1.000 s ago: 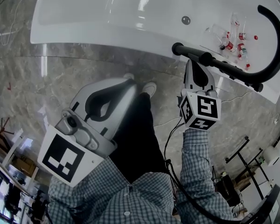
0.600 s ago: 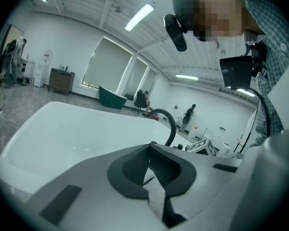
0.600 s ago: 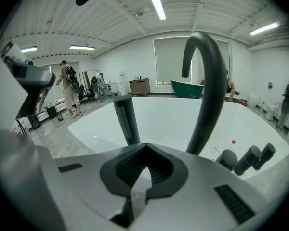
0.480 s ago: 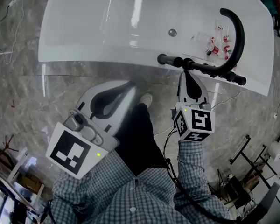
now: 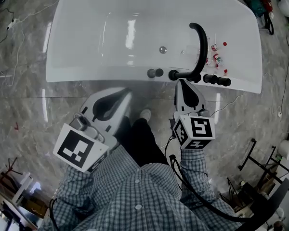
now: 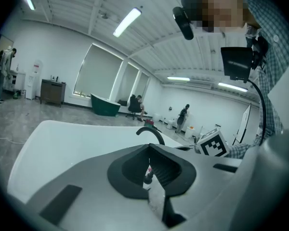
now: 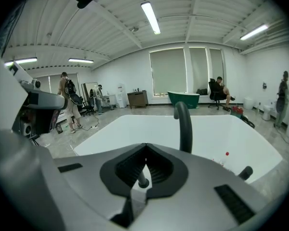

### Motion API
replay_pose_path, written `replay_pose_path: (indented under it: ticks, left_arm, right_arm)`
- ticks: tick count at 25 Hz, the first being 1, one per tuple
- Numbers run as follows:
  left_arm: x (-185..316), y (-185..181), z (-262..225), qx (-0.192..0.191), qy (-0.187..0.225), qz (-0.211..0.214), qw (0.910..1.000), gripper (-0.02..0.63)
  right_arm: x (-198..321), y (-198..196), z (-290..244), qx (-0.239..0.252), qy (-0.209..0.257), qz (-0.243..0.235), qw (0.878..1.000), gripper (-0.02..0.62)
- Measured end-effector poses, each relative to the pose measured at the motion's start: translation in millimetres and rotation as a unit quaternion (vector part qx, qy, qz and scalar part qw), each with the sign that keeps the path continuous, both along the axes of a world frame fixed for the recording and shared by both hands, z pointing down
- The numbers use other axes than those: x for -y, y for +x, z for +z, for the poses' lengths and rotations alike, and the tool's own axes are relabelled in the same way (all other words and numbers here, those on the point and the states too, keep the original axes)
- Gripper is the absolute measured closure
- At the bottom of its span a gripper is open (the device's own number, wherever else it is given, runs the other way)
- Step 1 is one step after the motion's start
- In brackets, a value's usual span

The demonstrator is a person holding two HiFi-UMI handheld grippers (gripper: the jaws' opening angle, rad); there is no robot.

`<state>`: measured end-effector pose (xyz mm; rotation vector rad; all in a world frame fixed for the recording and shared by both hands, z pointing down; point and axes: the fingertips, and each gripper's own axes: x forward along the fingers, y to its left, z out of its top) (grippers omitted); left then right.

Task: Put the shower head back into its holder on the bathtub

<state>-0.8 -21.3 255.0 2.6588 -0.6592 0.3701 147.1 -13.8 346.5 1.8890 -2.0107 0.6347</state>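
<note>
Left gripper (image 5: 126, 93): jaws together, nothing between them, held over the floor short of the tub (image 5: 79, 57). Right gripper (image 5: 181, 83): jaws together and empty, with the tip just short of the tub's near rim, below the curved spout (image 5: 202, 47). The shower head (image 5: 217, 80), a black rod, sits on that rim just right of the spout base, apart from both grippers. Whether it is fully seated in its holder cannot be told. Small red-capped bottles (image 5: 216, 57) lie on the ledge behind it.
</note>
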Motion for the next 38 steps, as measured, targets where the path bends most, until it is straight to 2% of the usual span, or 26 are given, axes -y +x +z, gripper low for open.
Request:
replay_pose_path:
  ticks: [10, 18, 29, 38]
  left_arm:
    - [-4, 9, -74, -0.016, 0.05, -0.001, 0.9986, 0.597]
    - [-14, 15, -116, -0.029, 0.075, -0.002, 0.9968, 0.597]
    - [-24, 13, -134, -0.038, 0.093, -0.004, 0.995, 0.597]
    - [-24, 11, -135, -0.034, 0.099, 0.013, 0.9944, 0.597]
  right_arm:
    - [-11, 11, -105, -0.025, 0.057, -0.01, 0.998, 0.578]
    - [-25, 10, -164, 0.002, 0.099, -0.018, 0.995, 0.578]
    - [-34, -12, -208, 0.011, 0.156, -0.049, 0.986, 0.578]
    - [-37, -15, -224, 0.011, 0.185, -0.035, 0.982, 0.578]
